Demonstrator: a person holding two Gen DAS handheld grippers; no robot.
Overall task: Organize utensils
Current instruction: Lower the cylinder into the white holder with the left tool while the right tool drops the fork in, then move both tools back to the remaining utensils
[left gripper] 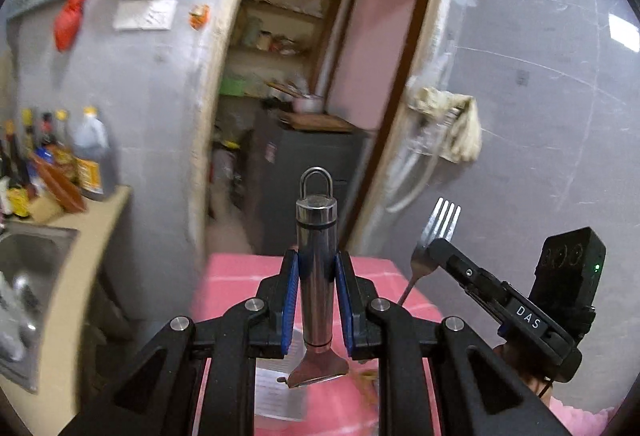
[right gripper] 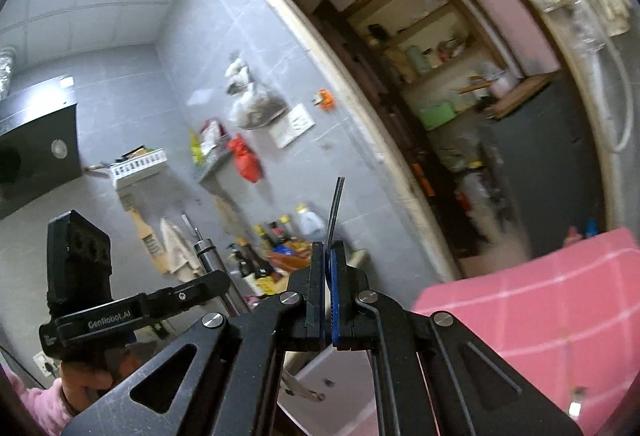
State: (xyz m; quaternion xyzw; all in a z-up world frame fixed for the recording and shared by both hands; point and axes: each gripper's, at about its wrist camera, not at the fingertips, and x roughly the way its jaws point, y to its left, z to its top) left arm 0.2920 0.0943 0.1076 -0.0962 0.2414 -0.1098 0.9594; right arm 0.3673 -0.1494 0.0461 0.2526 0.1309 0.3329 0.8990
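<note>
Left wrist view shows the left gripper [left gripper: 317, 268] clenched on a round shiny steel utensil handle with a hanging loop on top [left gripper: 316, 256]. The blue pads [left gripper: 291, 300] press the handle from both sides, and it stands upright above the pink checked tablecloth [left gripper: 228, 284]. The flat metal head of this utensil is below the pads, and I cannot tell which kind of utensil it is.

To the right in the same view, the right gripper [left gripper: 434, 246] grasps a silver metal fork [left gripper: 436, 232] with four tines pointing up, in the air beside the table edge.

From the right wrist view, the right gripper [right gripper: 329, 256] is closed tightly on the fork [right gripper: 335, 210], which is seen from its thin edge and rises between the two fingers. The left gripper [right gripper: 218, 282] is at the left, and the steel handle [right gripper: 210, 262] stands in it. Sauce bottles [left gripper: 60, 148] stand on a beige counter [left gripper: 96, 236] beside a steel sink [left gripper: 32, 260].
</note>
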